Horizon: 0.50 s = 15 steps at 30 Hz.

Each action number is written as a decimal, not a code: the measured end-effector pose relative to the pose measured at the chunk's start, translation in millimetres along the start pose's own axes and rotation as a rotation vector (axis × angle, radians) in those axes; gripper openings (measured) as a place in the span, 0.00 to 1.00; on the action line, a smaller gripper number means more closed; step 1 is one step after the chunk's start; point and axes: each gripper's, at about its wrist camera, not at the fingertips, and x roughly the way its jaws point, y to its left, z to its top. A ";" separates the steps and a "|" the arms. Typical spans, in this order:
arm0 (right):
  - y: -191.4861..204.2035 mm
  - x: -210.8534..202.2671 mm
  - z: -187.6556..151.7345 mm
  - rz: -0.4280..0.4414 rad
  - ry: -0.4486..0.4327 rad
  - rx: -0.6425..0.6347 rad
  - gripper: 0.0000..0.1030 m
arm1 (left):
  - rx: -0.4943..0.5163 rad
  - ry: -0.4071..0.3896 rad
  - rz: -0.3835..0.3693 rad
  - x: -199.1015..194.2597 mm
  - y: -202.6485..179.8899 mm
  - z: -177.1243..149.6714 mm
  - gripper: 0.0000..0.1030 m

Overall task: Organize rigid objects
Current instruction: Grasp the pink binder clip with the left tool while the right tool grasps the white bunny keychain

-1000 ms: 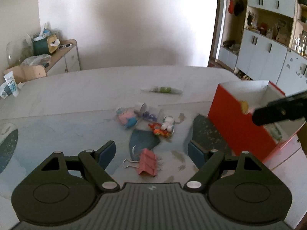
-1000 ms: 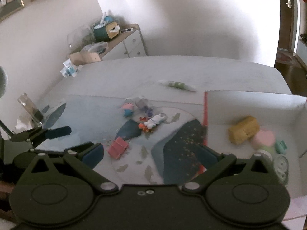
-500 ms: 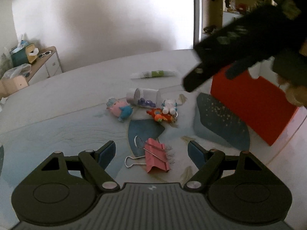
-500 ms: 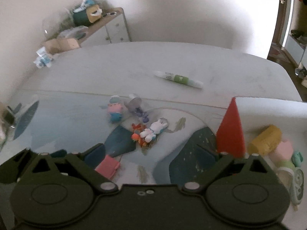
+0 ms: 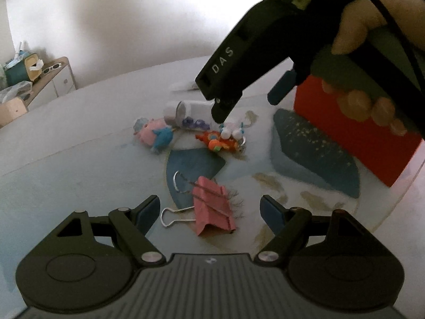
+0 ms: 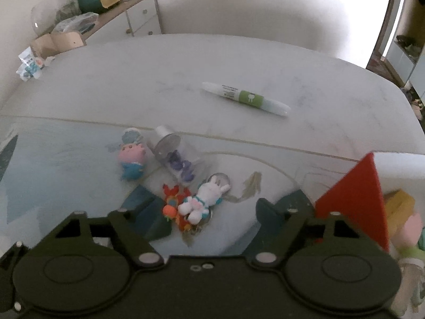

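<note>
Right wrist view is showing the right gripper (image 6: 205, 208) spreading released fingers over the white rabbit toy (image 6: 203, 203), touching the orange toy (image 6: 175, 208) at its nine o'clock — likely snagging both — while the left gripper (image 5: 209, 211) is hanging unclenched around the pink binder clip (image 5: 211, 211).

Between the left gripper's (image 5: 209, 210) matt black plastic jaws lies a pink binder clip (image 5: 212, 208) with shiny wire handles. Beyond it, a clear plastic jar (image 5: 190, 113) looks glossy; the bench (image 6: 186, 74) looks smooth and marble-like.
</note>
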 end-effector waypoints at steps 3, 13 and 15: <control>0.8 9.5 4.1 -0.016 0.016 -0.004 0.72 | -0.003 0.003 0.015 3.0 0.5 -2.2 0.80; -6.4 27.5 8.1 0.003 0.049 0.038 0.53 | 0.039 -0.016 0.034 7.8 -6.5 -1.9 0.58; -7.0 28.8 8.5 0.013 0.051 0.050 0.50 | 0.047 -0.013 0.037 9.1 -7.4 -2.2 0.56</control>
